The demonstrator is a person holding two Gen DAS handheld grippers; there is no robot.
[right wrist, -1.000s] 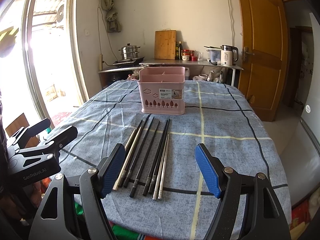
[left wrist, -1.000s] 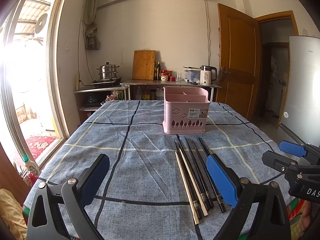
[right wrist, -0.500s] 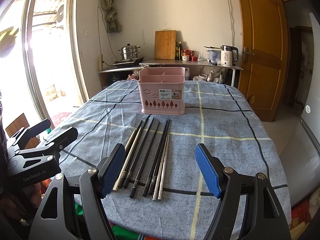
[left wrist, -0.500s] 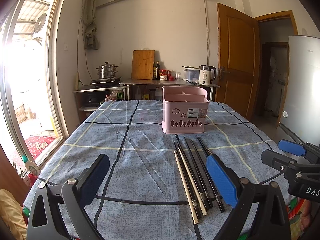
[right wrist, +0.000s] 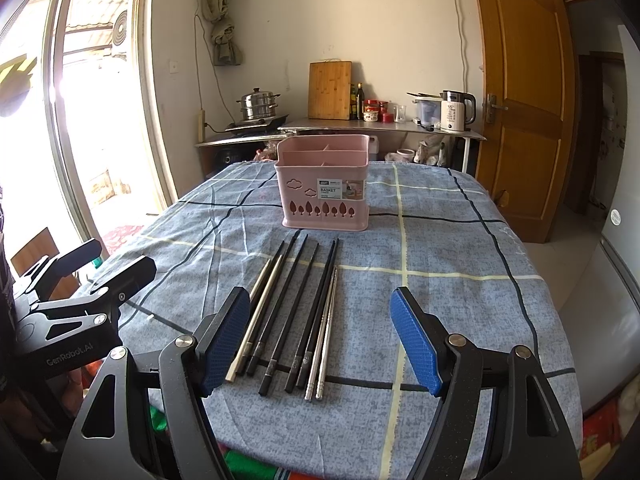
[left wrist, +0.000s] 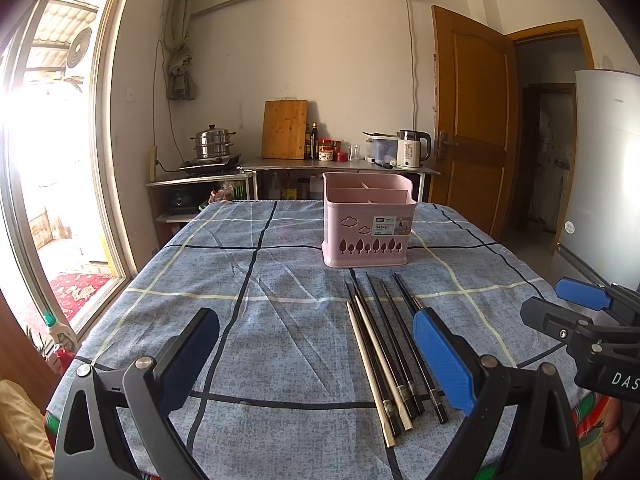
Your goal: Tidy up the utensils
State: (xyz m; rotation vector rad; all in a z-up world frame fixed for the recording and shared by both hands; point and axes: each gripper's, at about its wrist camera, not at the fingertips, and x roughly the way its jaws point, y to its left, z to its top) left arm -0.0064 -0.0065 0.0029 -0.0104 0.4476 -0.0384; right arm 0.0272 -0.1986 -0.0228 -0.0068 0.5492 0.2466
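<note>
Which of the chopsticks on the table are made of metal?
The silver metal pair, lying at the right end of the row. All the others are black or cream coloured.

Basket [right wrist: 324, 196]: matt pink plastic. Table [right wrist: 440, 248]: creased woven cloth cover. Chopsticks: black ones [right wrist: 298, 300] glossy, one pair [right wrist: 326, 328] brushed metal. Cutting board [right wrist: 330, 90]: wood.

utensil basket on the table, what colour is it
Pink, with tree and cloud cut-outs on the front of the basket; clearest in the right wrist view.
</note>
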